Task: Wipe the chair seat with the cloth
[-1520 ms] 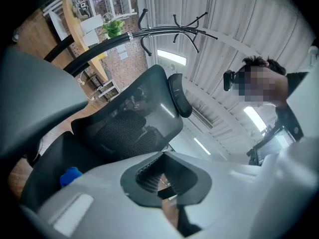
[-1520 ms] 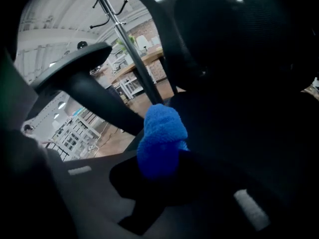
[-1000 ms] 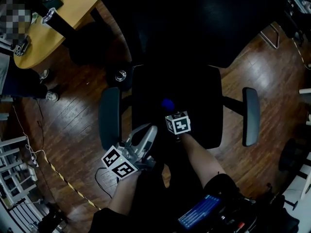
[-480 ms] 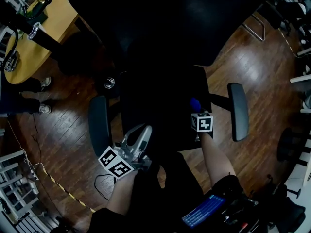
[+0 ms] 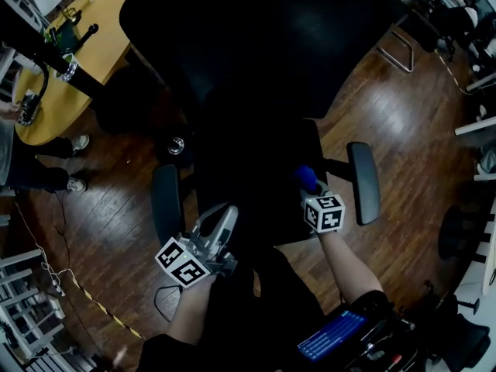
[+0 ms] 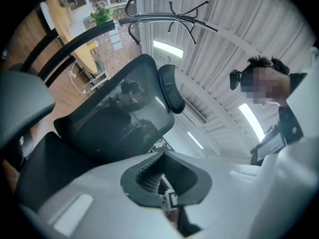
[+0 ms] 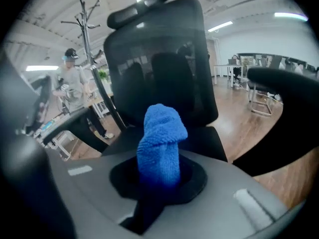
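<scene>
Shifting rightward over chair seat: right gripper, cloth.

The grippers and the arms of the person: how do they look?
Both have a light grey plastic body with a dark recess at the jaws. The left gripper and the right gripper each carry a white cube with black square markers. The forearms are bare; dark sleeves begin higher up.

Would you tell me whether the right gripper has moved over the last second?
Yes. The right gripper, shut on the blue cloth, has slid across the black chair seat toward its right-hand armrest.
</scene>
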Motion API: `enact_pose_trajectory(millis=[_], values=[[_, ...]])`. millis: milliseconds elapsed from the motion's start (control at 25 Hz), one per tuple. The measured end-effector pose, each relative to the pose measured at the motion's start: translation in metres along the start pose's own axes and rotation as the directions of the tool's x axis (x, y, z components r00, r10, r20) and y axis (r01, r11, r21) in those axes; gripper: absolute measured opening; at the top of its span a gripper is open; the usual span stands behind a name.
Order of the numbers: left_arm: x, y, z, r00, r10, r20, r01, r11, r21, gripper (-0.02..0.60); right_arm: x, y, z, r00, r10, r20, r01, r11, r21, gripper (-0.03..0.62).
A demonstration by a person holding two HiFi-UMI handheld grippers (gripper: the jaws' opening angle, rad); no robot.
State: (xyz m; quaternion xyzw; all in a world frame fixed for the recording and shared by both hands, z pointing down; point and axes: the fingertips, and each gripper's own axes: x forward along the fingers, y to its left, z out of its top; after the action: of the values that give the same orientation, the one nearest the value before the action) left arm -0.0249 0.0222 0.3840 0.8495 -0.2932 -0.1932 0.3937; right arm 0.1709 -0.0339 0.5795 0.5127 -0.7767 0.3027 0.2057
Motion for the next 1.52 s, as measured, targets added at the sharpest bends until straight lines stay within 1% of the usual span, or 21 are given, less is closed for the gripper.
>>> enact_pose_trajectory(millis=[80,160,240,320,400,480,560,600,720,840,920,1000,1120,1280,1400,1520], values=[[0.001,-0.022,0.016,1.000,-0.018,-0.009,0.018,1.000,0.016,-0.008,-0.040,0.035,0.043,0.993,0.072,0.089,-0.071,0.997,-0.013,0.040],[0.006,-0.047,0.035,0.999,-0.041,-0.011,0.042,0.998,0.040,-0.008,-0.082,0.068,0.092,0.970,0.145,0.196,-0.144,0.989,-0.021,0.040],[0.015,-0.076,0.056,0.997,-0.073,-0.004,0.073,0.995,0.074,-0.007,-0.128,0.098,0.142,0.925,0.220,0.309,-0.220,0.975,-0.034,0.040],[0.022,-0.108,0.072,0.994,-0.111,0.003,0.110,0.988,0.110,-0.008,-0.176,0.125,0.184,0.869,0.289,0.401,-0.289,0.955,-0.062,0.040],[0.027,-0.133,0.085,0.988,-0.153,0.008,0.150,0.979,0.139,-0.008,-0.213,0.148,0.216,0.811,0.347,0.470,-0.339,0.935,-0.104,0.040],[0.027,-0.149,0.092,0.984,-0.177,0.007,0.173,0.972,0.160,-0.008,-0.236,0.165,0.235,0.763,0.392,0.513,-0.376,0.916,-0.141,0.040],[0.023,-0.159,0.091,0.983,-0.182,0.009,0.178,0.969,0.169,-0.008,-0.250,0.177,0.238,0.735,0.422,0.530,-0.397,0.902,-0.167,0.040],[0.021,-0.163,0.089,0.983,-0.182,0.012,0.177,0.970,0.169,-0.008,-0.255,0.181,0.236,0.729,0.432,0.531,-0.401,0.898,-0.180,0.040],[0.020,-0.169,0.085,0.984,-0.178,0.020,0.172,0.970,0.173,-0.008,-0.261,0.184,0.231,0.721,0.450,0.527,-0.405,0.891,-0.206,0.040],[0.025,-0.173,0.081,0.985,-0.173,0.017,0.166,0.965,0.203,-0.008,-0.261,0.184,0.227,0.711,0.472,0.521,-0.427,0.879,-0.213,0.040],[0.026,-0.177,0.072,0.987,-0.163,0.003,0.158,0.963,0.217,-0.008,-0.264,0.184,0.219,0.706,0.485,0.516,-0.440,0.872,-0.216,0.040],[0.022,-0.181,0.062,0.989,-0.149,-0.013,0.148,0.962,0.228,-0.008,-0.266,0.184,0.210,0.697,0.499,0.515,-0.458,0.862,-0.215,0.040],[0.013,-0.187,0.051,0.993,-0.113,-0.030,0.117,0.959,0.257,-0.008,-0.269,0.187,0.197,0.682,0.532,0.503,-0.499,0.840,-0.212,0.040],[-0.003,-0.191,0.048,0.997,-0.081,-0.014,0.081,0.955,0.286,-0.008,-0.278,0.195,0.185,0.662,0.567,0.489,-0.528,0.817,-0.233,0.040],[-0.020,-0.199,0.049,0.996,-0.088,0.007,0.082,0.953,0.291,-0.008,-0.302,0.205,0.176,0.644,0.568,0.513,-0.523,0.816,-0.247,0.040],[-0.037,-0.215,0.040,0.991,-0.130,0.004,0.122,0.941,0.317,-0.008,-0.331,0.213,0.158,0.638,0.551,0.538,-0.500,0.828,-0.254,0.040]])
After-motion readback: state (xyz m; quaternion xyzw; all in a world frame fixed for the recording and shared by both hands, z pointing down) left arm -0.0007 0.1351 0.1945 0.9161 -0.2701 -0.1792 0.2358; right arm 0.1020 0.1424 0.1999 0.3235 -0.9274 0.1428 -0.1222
